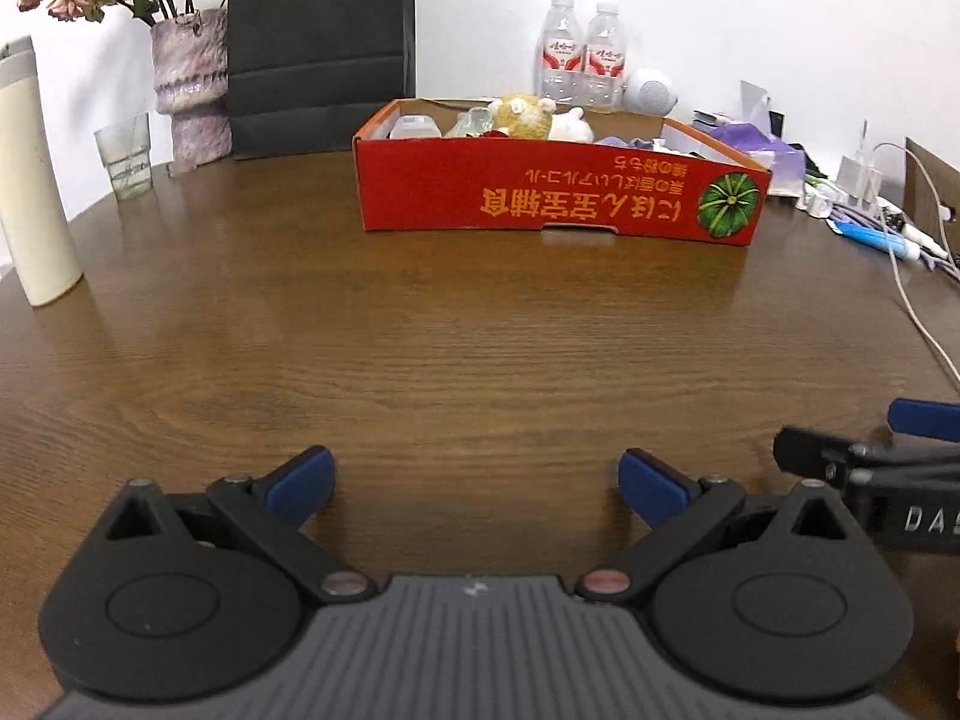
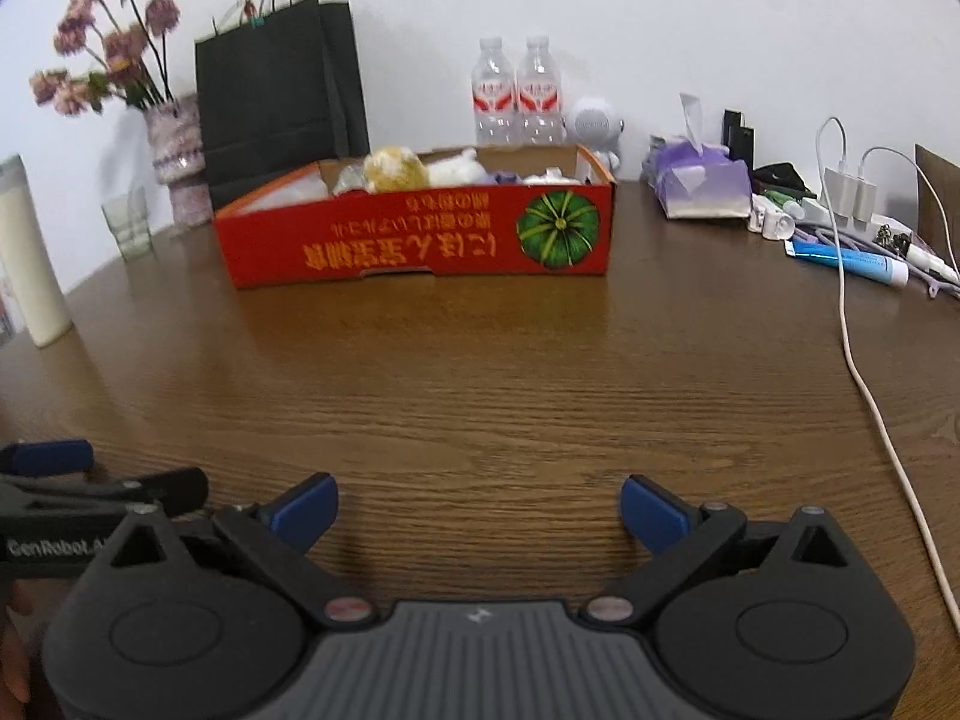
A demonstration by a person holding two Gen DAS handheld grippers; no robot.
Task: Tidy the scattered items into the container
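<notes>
Now both claws hang low over the bare wooden counter [image 1: 456, 336], side by side, each with its jaws spread wide and nothing between them. Left claw [image 1: 477, 483] and right claw [image 2: 479, 510] point toward the red cardboard box [image 1: 558, 192], which stands well apart from them, farther back on the counter. Inside the box lie a yellow plush toy [image 1: 523, 115] and a white one [image 1: 570, 125] with some other small things.
</notes>
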